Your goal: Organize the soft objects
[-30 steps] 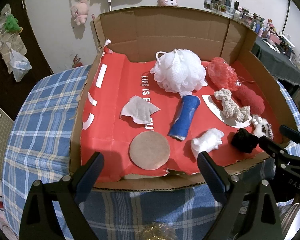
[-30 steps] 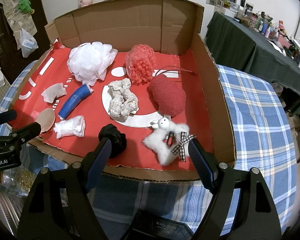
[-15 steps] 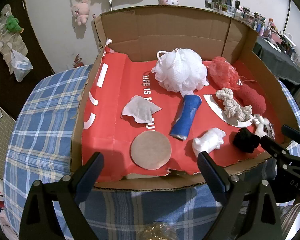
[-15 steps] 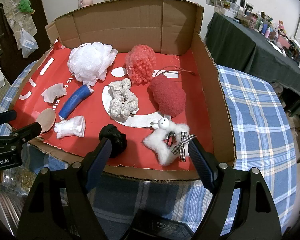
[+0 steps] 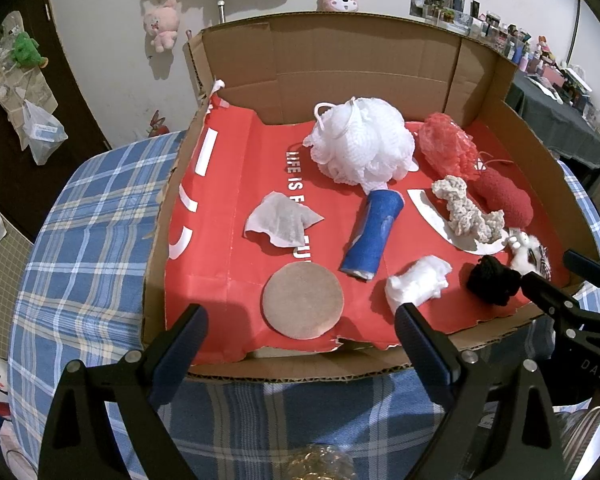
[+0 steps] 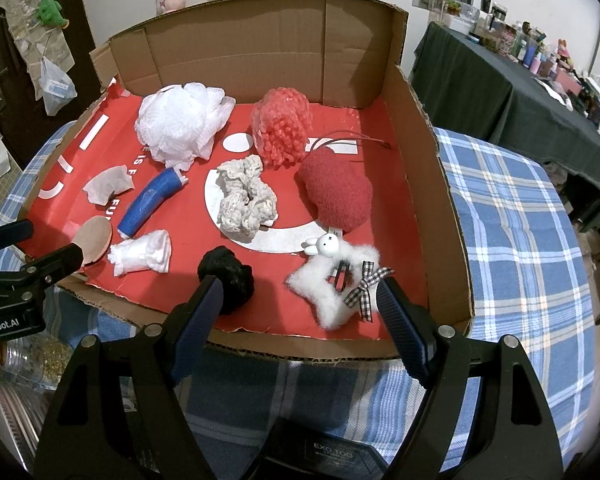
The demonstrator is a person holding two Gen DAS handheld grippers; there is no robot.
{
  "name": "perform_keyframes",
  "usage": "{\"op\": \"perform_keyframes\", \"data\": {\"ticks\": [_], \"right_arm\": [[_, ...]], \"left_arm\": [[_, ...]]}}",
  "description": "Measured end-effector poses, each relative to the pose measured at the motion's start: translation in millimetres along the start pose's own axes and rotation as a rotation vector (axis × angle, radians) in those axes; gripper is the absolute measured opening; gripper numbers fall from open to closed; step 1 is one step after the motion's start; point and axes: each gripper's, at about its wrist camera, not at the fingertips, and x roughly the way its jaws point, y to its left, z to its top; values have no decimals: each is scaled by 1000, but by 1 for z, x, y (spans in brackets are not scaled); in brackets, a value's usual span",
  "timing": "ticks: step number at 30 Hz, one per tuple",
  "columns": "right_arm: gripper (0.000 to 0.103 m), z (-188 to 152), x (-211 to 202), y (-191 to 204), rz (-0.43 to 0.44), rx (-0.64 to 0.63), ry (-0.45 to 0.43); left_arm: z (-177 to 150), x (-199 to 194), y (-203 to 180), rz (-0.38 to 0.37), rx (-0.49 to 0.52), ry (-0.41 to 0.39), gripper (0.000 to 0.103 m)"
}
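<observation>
Both my grippers, left (image 5: 300, 330) and right (image 6: 298, 302), stand open and empty short of the cardboard box (image 6: 440, 200). Recommended: lower the right squarely over the black pom-pom (image 6: 228, 274), closing gently to avoid snagging the red liner (image 6: 380, 152).

A blue plaid cloth (image 6: 516, 216) covers the bench beneath and to the right of the jaws. Far ahead of the jaws, a pink plush (image 5: 162, 24) hangs on the white wall (image 5: 112, 8). A dark-draped side table (image 6: 496, 92) stands ahead to the right.
</observation>
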Motion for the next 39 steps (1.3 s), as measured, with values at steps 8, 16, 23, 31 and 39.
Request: {"op": "perform_keyframes", "data": {"ticks": [8,16,23,31,39], "right_arm": [[79,0,0,0,0,0,0],[79,0,0,0,0,1,1],[79,0,0,0,-2,3,3],[79,0,-3,-1,-13,5,-9],[79,13,-49,-9,-27,19,-101]], "left_arm": [[-1,-2,0,5,4,-6,96],[-1,-2,0,6,6,-9,96],[-1,-2,1,-2,-5,-2,96],[-3,-8,2,-57,-39,11,96],[-4,-66,2,-59,-28,-140,103]]}}
